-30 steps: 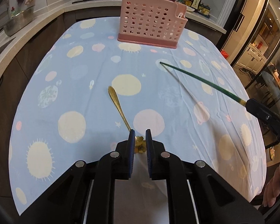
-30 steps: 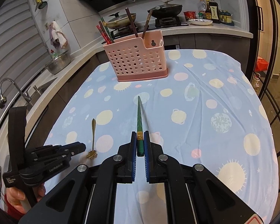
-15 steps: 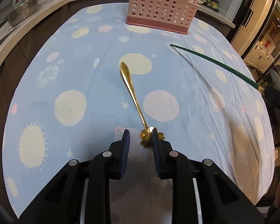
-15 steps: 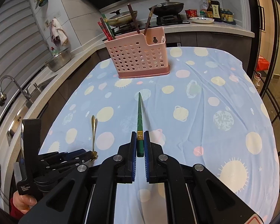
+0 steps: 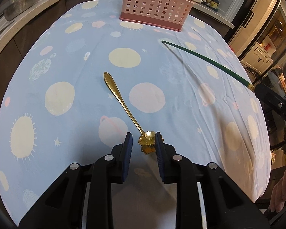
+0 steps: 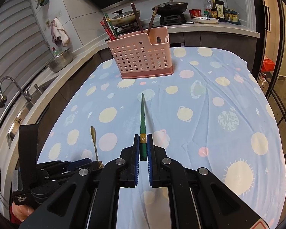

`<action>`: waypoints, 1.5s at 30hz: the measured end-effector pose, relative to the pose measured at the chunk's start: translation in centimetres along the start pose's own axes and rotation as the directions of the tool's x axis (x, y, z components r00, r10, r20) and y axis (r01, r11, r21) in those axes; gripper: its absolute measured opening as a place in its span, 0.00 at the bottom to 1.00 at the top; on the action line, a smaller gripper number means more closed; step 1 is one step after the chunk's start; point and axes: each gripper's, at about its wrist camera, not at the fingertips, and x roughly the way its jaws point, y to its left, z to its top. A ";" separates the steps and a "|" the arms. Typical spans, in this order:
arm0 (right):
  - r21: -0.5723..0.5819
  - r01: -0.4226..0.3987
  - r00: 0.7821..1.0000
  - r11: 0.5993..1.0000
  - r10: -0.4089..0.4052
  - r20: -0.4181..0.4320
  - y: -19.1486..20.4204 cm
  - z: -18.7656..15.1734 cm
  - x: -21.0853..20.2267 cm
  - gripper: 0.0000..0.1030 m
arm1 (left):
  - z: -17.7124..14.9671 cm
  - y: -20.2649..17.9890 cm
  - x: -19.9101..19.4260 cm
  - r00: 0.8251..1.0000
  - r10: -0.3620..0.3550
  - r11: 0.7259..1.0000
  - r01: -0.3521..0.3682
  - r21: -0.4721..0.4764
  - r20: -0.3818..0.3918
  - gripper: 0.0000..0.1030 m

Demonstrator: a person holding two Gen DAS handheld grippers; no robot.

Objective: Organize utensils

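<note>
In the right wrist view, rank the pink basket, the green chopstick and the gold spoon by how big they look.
1. Pink basket, clearly the largest.
2. Green chopstick, long but thin; it lies nearest the camera, so its real length is unsure.
3. Gold spoon, the smallest, and its bowl is partly hidden behind the left gripper.

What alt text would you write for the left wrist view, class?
The open left gripper, its jaws just widened, straddles the flower-shaped bowl of a gold spoon lying on a spotted cloth. Beyond stands a pink holder; at right, a green chopstick.
</note>
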 end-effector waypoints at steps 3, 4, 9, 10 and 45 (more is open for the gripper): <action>-0.001 -0.003 1.000 1.000 0.003 0.002 0.1 -0.1 -0.1 0.07 | -0.2 -0.1 0.1 1.000 0.007 1.000 -0.007 0.001 0.000 0.26; -0.002 -0.004 1.000 1.000 0.004 0.002 0.1 -0.1 -0.1 0.07 | -0.3 -0.1 0.0 1.000 0.003 1.000 -0.003 -0.004 -0.002 0.26; -0.005 -0.007 1.000 1.000 0.007 0.006 0.1 -0.3 -0.4 0.07 | -1.1 -0.4 -0.3 0.999 -0.034 0.999 0.034 -0.021 -0.017 0.29; -0.005 -0.008 1.000 1.000 0.008 0.006 0.1 -0.3 -0.4 0.07 | -1.2 -0.4 -0.2 0.999 -0.035 0.999 0.035 -0.021 -0.017 0.29; -0.013 -0.007 1.000 1.000 0.007 0.002 0.5 -0.6 -0.6 0.07 | 0.1 2.7 -0.4 1.000 0.009 0.995 -0.007 -0.104 0.016 0.32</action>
